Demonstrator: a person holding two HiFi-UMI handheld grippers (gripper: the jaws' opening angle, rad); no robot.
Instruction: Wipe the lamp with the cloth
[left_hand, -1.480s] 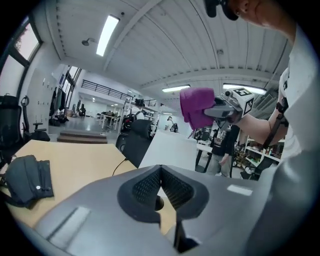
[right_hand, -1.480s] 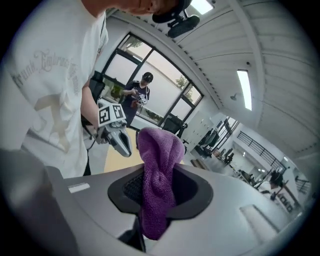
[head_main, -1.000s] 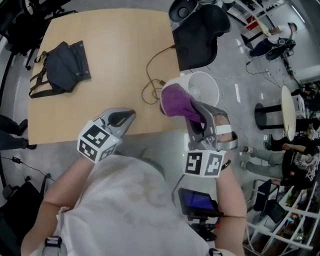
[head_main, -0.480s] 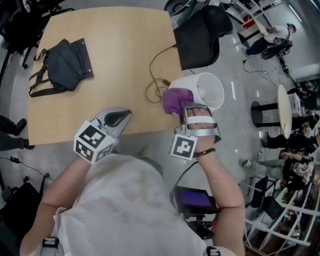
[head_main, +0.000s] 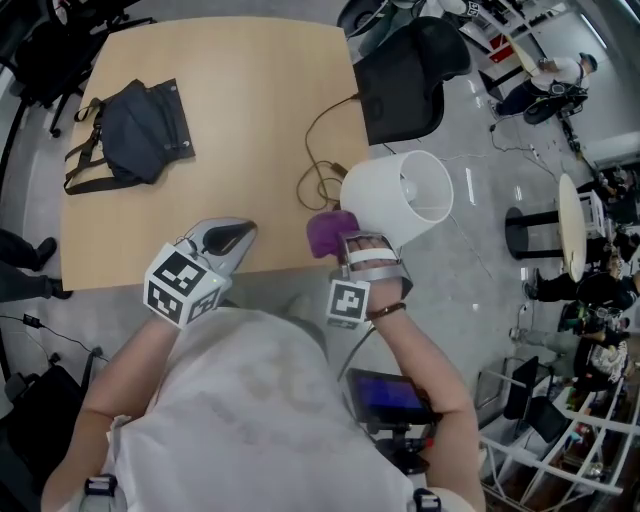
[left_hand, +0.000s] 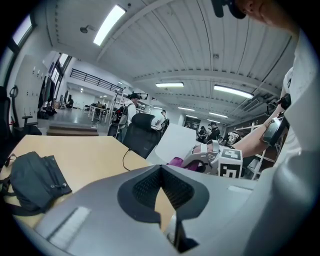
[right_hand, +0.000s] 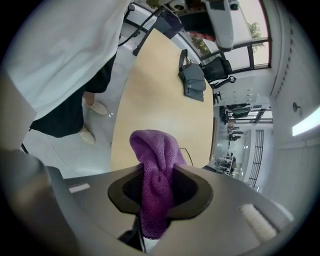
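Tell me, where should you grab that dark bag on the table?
Probably its straps, approached from the table's left edge: they loop out loose beside the flat dark bag, thin enough to pinch, while the body lies wide and flat.

Light-wood table (head_main: 200, 90) is set on a glossy grey floor (head_main: 480, 250). A dark bag (head_main: 135, 130) is left on its far-left part. Black office chair (head_main: 405, 75) is parked at the far-right corner. Ribbed white ceiling (left_hand: 200, 45) is lit by strip lights (left_hand: 107, 25). Windows (right_hand: 257, 30) are seen along one wall.
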